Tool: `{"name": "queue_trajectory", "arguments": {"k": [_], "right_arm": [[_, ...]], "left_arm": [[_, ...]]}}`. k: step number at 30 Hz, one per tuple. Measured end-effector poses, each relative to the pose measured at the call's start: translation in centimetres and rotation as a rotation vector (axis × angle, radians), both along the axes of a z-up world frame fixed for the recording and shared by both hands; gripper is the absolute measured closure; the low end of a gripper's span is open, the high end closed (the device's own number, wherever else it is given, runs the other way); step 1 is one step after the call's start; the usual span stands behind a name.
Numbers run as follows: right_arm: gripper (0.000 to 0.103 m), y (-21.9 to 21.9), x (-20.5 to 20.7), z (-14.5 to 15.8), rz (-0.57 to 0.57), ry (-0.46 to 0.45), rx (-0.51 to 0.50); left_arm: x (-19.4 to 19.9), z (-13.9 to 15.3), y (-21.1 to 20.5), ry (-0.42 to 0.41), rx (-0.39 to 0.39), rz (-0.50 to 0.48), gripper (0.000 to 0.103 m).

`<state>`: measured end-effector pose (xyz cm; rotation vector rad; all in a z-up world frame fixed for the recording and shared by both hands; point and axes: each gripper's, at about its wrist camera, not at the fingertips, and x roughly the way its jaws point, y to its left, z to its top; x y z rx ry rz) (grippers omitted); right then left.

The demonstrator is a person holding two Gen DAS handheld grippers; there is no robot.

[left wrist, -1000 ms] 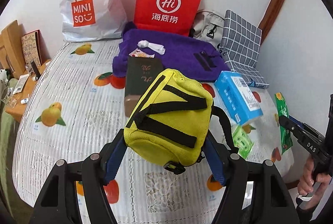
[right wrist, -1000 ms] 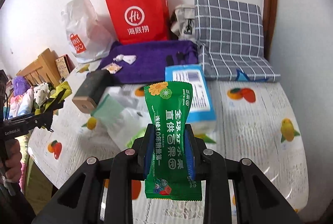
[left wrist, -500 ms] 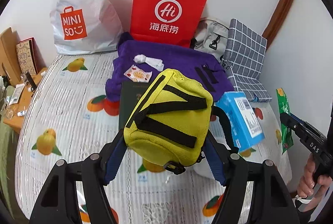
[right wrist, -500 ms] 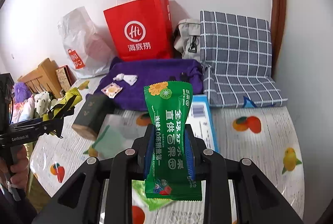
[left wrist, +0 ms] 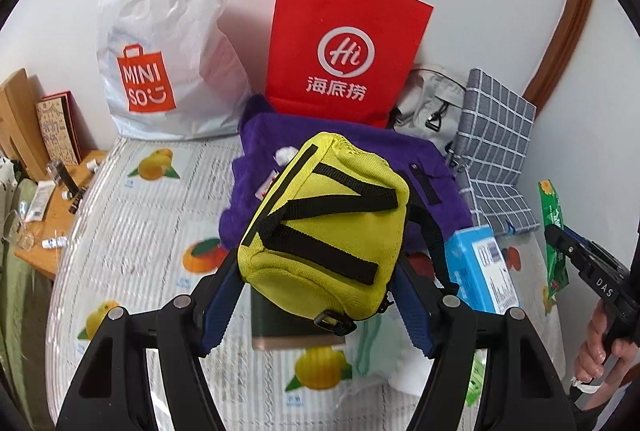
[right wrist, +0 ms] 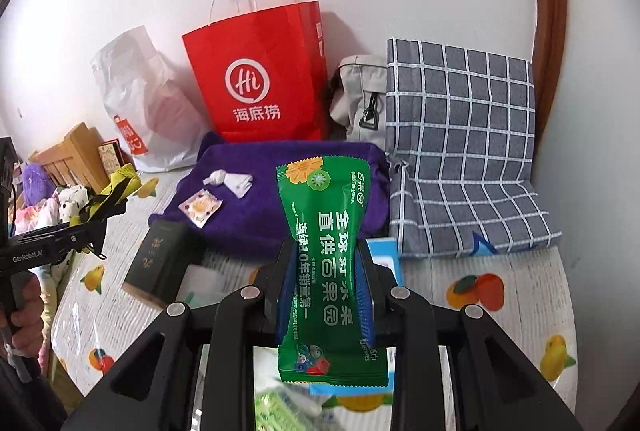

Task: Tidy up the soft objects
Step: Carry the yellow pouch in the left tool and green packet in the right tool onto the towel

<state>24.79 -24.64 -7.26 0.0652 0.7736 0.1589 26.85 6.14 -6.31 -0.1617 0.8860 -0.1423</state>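
A home bedroom: a bed (left wrist: 132, 215) under a fruit-print cover, checked pillow (right wrist: 460, 135), shopping bags, and a cluttered wooden nightstand (left wrist: 56, 215).

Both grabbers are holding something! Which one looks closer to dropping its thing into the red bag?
Probably the left. The left gripper holds the yellow pouch lined up right below the red bag. The right gripper, clamping the green packet, sits off to the side, with the bag up-left.
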Motion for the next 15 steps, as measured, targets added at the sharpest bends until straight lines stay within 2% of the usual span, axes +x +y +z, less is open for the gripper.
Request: {"name": "queue_trajectory", "arguments": {"k": [15], "right_arm": [[0.075, 0.0, 7.2, 0.6, 0.025, -0.002, 0.055]], "left_arm": [[6.3, 0.3, -0.1, 0.012, 0.005, 0.023, 0.033]]}}
